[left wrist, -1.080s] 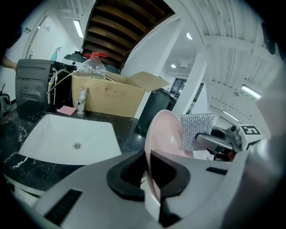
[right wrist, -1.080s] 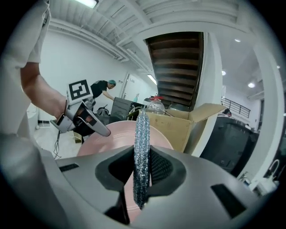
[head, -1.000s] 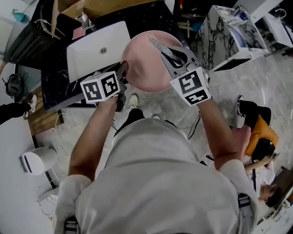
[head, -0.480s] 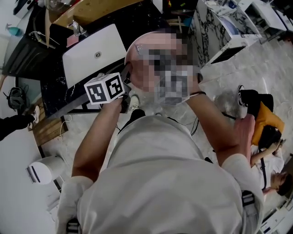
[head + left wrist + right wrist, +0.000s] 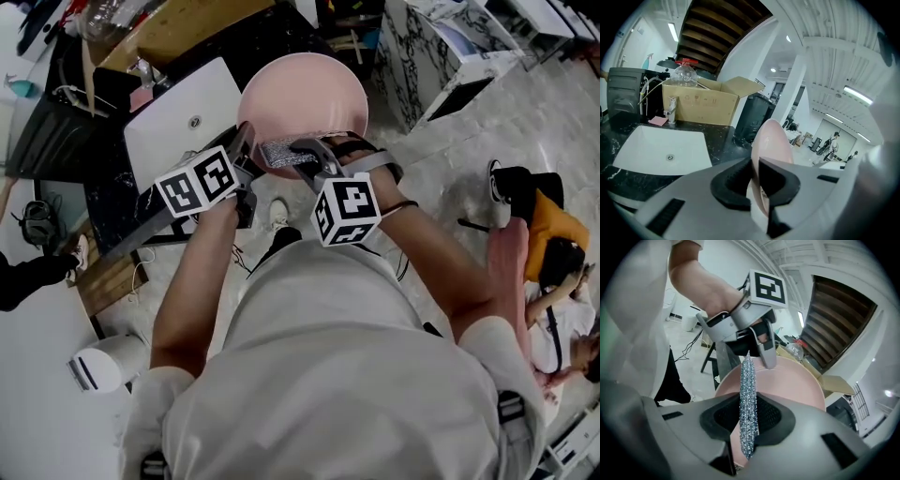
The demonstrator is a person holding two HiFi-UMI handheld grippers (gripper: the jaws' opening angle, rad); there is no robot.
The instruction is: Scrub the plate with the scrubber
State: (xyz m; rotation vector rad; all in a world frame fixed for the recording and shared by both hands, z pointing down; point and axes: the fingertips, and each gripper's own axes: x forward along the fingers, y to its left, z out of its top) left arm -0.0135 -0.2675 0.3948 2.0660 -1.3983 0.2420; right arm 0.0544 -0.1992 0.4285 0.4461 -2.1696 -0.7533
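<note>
Between the jaws of the left gripper (image 5: 754,180) stands the rim of the one pink plate (image 5: 772,140), held on edge, probably so that its face is turned to the other tool. The jaws are opening a little, though the pads touch the rim. Straight ahead of the right gripper (image 5: 749,427), whose jaws pinch the one steel scrubber (image 5: 748,394), lies that face, ready for rubbing.

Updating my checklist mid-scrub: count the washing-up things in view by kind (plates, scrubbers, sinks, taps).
pink plate: 1
mesh scrubber: 1
white sink: 1
tap: 1
Total: 4
</note>
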